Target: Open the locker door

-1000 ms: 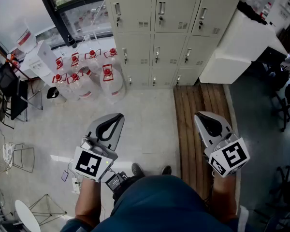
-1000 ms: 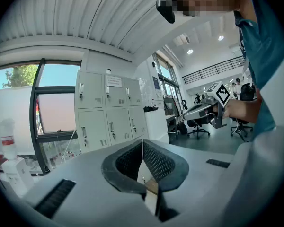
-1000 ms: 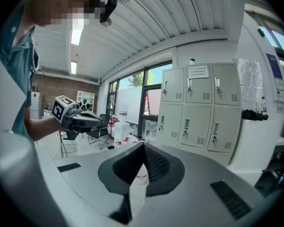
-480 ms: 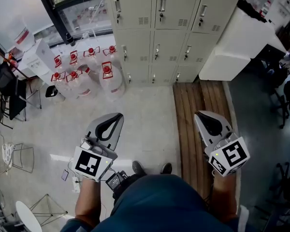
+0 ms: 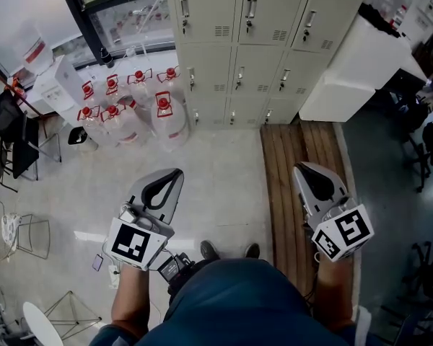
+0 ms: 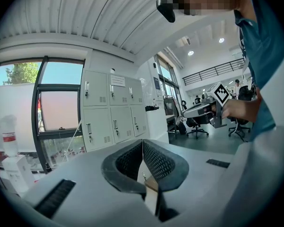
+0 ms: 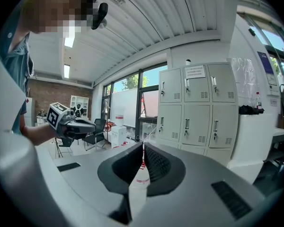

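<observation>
Beige lockers (image 5: 260, 42) have drawn slightly nearer since 1 second ago; left gripper (image 5: 177, 175) and right gripper (image 5: 299, 170) both stay closed on nothing.

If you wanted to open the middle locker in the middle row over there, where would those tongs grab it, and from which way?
Grab the small upright handle near the left edge of that door. It is a slim vertical bar on a flat panel, so probably come straight at the front, pinching it from its two sides.
</observation>
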### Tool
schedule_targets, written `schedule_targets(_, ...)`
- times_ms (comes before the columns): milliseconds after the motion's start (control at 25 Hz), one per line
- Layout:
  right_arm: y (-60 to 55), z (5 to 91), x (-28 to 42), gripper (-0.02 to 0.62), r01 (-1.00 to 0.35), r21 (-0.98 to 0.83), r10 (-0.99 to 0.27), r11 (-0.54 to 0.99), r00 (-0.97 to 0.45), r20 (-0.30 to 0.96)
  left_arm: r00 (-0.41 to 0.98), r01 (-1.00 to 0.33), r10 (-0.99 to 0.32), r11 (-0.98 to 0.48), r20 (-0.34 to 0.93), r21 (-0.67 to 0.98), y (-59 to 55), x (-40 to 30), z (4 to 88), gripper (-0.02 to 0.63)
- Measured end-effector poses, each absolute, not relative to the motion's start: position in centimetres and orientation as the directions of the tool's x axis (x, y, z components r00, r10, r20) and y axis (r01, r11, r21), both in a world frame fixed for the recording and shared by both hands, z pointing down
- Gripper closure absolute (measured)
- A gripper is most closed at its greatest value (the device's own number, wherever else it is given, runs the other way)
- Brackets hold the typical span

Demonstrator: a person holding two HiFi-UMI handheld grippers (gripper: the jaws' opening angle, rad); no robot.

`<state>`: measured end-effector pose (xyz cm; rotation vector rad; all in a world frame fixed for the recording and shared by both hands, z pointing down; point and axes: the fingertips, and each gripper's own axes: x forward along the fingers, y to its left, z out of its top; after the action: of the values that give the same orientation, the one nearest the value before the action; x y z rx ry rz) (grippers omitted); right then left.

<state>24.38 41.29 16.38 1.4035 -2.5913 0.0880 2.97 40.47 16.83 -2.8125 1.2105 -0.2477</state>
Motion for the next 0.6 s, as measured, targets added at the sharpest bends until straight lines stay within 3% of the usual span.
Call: schedule_targets(600,38.6,15.7,18.4,0.557,-0.826,0.067,-0.818,0.56,-0.537,0.206,0.669,-0.727,-0.736,-0.677,0.104,-0.11,38.7,-3.6,17.3,0.588)
